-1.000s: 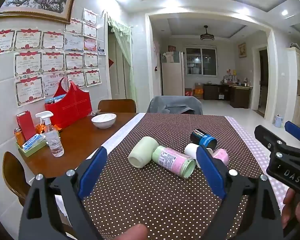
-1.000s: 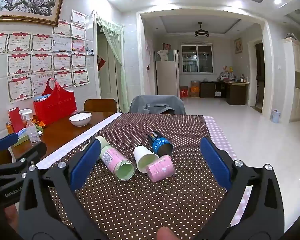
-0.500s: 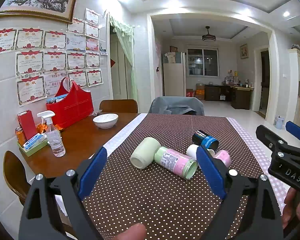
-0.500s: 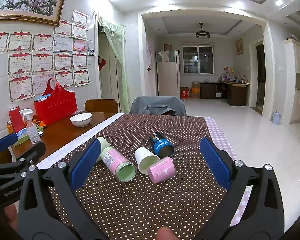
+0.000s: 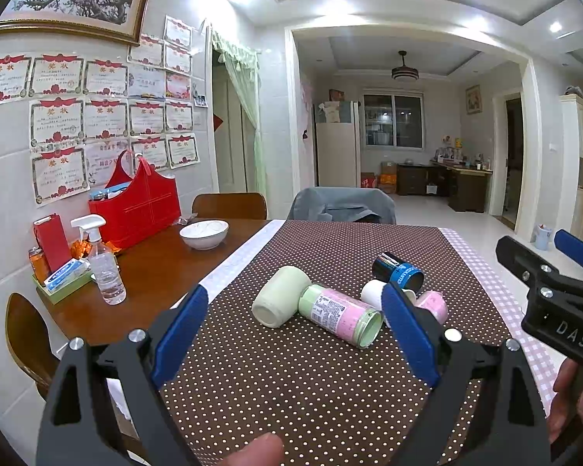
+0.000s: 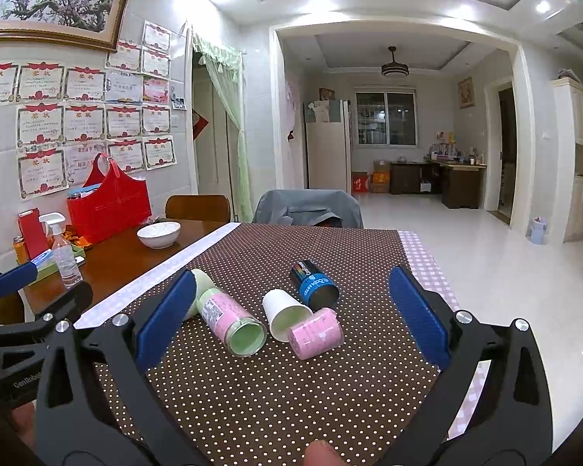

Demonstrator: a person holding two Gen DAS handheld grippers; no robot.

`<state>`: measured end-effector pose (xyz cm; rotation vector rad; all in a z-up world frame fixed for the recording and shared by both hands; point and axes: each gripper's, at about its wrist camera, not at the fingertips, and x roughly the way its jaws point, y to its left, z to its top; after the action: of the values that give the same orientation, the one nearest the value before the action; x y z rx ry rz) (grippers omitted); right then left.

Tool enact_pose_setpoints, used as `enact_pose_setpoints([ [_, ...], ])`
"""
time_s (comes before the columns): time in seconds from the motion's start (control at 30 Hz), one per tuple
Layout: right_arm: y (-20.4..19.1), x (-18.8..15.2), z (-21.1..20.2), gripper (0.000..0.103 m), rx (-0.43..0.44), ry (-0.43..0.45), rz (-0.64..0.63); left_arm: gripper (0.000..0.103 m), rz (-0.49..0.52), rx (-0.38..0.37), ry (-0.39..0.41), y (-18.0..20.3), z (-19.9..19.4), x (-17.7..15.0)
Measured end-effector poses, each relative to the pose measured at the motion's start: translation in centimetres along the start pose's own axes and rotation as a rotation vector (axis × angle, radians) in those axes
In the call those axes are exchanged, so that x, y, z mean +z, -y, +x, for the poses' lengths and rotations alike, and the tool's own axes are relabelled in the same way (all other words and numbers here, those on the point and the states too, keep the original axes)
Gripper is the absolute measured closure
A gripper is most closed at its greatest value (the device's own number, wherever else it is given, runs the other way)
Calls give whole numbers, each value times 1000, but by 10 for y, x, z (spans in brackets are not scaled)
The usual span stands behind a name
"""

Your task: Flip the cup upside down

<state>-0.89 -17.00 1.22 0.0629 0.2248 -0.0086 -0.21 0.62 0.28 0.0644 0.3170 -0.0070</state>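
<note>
While you hold both tools above the near edge of the counter (image 6: 252, 388), your left gripper (image 5: 291, 334) is spread wide and grips nothing, and your right gripper (image 6: 291, 318) is equally spread and touches nothing. Five cups lie on their sides mid-counter: pale green cup (image 5: 280, 301), pink-labelled cup (image 6: 231, 322), white cup (image 6: 285, 314), pink cup (image 6: 316, 334), blue-black cup (image 6: 315, 285).

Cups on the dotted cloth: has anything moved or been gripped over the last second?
Nothing gripped or let go. Both cameras drifted slightly, so the scene sits marginally higher in the frames. The left gripper and right gripper remain open and empty. The pink-labelled green cup, white cup, pink cup and dark blue cup lie on their sides as before.
</note>
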Motion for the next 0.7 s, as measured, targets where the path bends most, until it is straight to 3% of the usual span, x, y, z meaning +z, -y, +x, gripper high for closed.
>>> enact_pose_setpoints([
  [0.7, -4, 3, -2, 6, 1, 4, -5, 14, -12, -18, -7, -3, 3, -1],
])
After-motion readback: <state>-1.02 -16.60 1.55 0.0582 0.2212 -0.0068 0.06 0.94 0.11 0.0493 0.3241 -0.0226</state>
